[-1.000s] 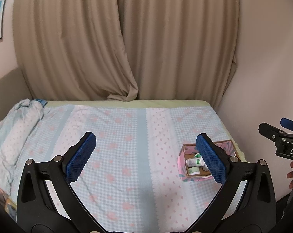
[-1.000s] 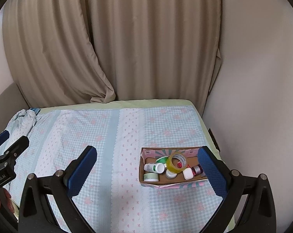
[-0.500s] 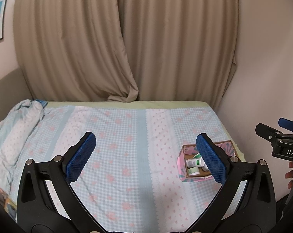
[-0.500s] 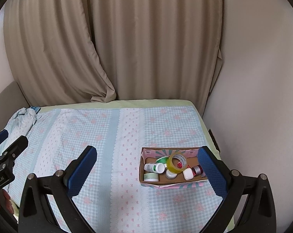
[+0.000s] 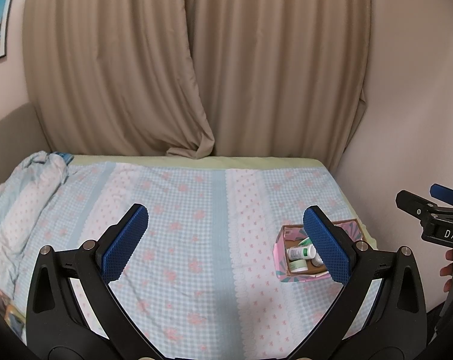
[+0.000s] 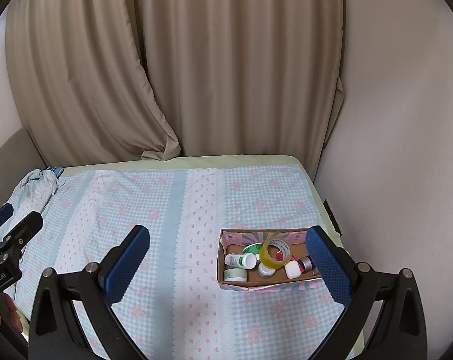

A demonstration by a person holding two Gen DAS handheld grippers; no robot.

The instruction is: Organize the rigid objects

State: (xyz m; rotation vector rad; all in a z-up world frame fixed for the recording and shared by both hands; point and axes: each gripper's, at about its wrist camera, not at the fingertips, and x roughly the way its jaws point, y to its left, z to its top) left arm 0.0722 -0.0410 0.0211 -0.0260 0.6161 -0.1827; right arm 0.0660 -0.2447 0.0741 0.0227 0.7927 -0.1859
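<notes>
A pink cardboard box (image 6: pixel 230 284) sits on the bed near its right edge; it also shows in the left wrist view (image 5: pixel 279 260). It holds a yellow tape roll (image 6: pixel 275 251), a white bottle with green label (image 6: pixel 240 260), a green jar (image 6: pixel 234 274), a white cap (image 6: pixel 292 269) and other small items. My right gripper (image 6: pixel 228 262) is open and empty, held above the bed in front of the box. My left gripper (image 5: pixel 226 243) is open and empty, left of the box.
The bed has a blue and pink checked sheet (image 5: pixel 181 240). A bunched quilt (image 5: pixel 19 207) lies at the left. Beige curtains (image 6: pixel 196 75) hang behind. A wall (image 6: pixel 406 150) stands close on the right.
Both grippers have stayed almost still and open. The right wrist view has shifted very slightly.
</notes>
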